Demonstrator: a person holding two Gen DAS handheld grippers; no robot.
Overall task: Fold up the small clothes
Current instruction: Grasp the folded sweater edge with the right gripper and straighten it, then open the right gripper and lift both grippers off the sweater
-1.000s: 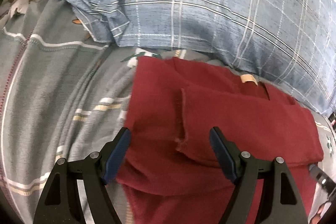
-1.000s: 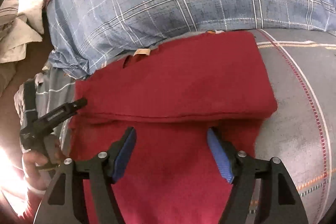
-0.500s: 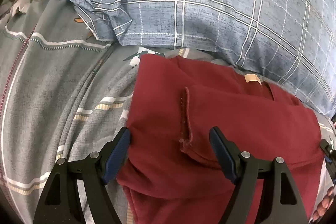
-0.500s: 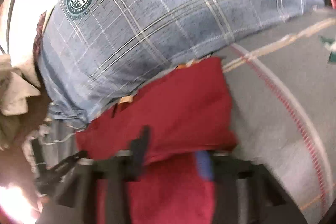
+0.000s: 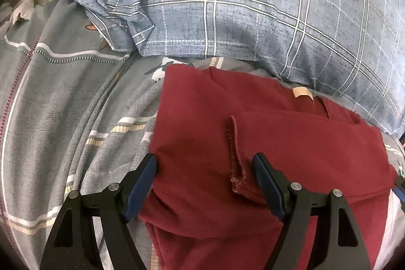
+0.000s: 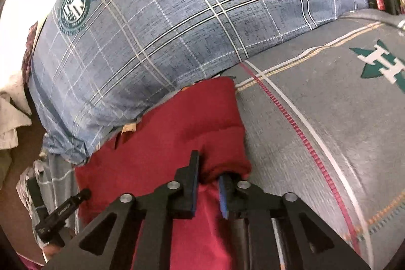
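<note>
1. Pinching the right-hand edge of the folded red garment (image 6: 177, 138), the right gripper (image 6: 208, 184) has its jaws narrowed on a bunched fold, having just eased slightly.
2. The left gripper (image 5: 205, 184) hangs released, astride the garment's left edge.
3. The garment's long axis runs across both jaws.
4. The pillow (image 6: 177, 17) lies just beyond; bare bedspread (image 6: 316, 118) opens rightward.

Ahead of you, at the far side, a blue checked pillow (image 5: 253, 17) with a round green badge (image 6: 74, 8) lies on the grey striped bedsheet (image 5: 63, 98). At far left, crumpled pale cloth (image 6: 10, 115) sits past the bed's edge.
</note>
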